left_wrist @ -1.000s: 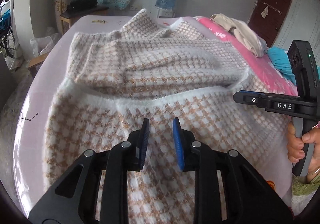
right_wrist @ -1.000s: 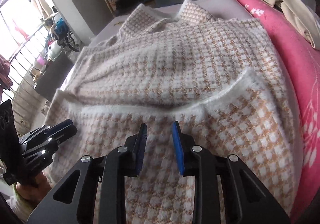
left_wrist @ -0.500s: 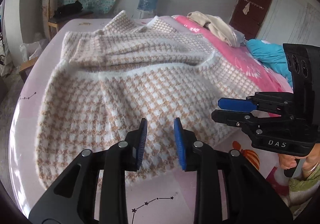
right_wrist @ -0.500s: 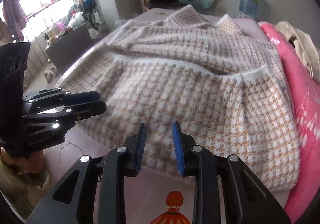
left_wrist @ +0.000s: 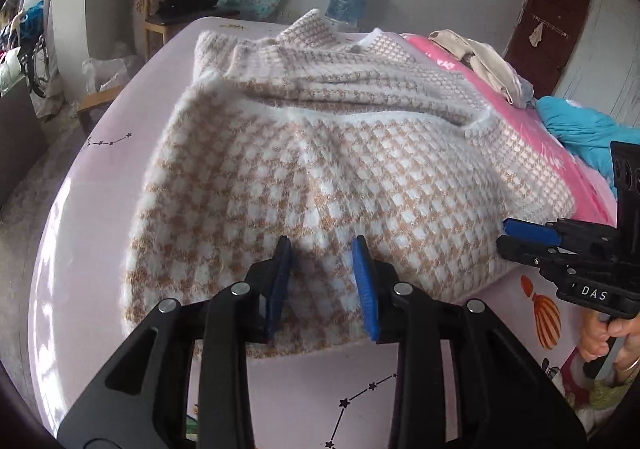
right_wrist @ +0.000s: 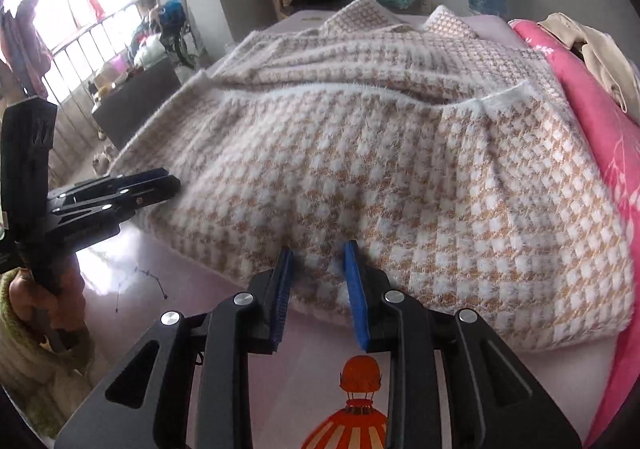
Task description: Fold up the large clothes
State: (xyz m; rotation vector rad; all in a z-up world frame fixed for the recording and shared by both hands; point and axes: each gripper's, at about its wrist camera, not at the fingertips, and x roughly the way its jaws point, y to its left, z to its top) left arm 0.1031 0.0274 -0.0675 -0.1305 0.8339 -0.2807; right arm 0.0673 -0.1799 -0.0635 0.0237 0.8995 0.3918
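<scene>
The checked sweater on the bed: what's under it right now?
The sweater lies on a pale pink sheet printed with star lines; its right edge meets a bright pink blanket. Whatever lies beneath its folded layers is covered.

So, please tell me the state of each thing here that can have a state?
Houndstooth garment: spread on the bed, partly folded, held by neither gripper.
Left gripper: jaws opening, pads over the near hem, not pressing it.
Right gripper: open at the near hem, gripping nothing.
Brown door: shut.
Beige clothes: in a loose heap on the pink blanket.
</scene>
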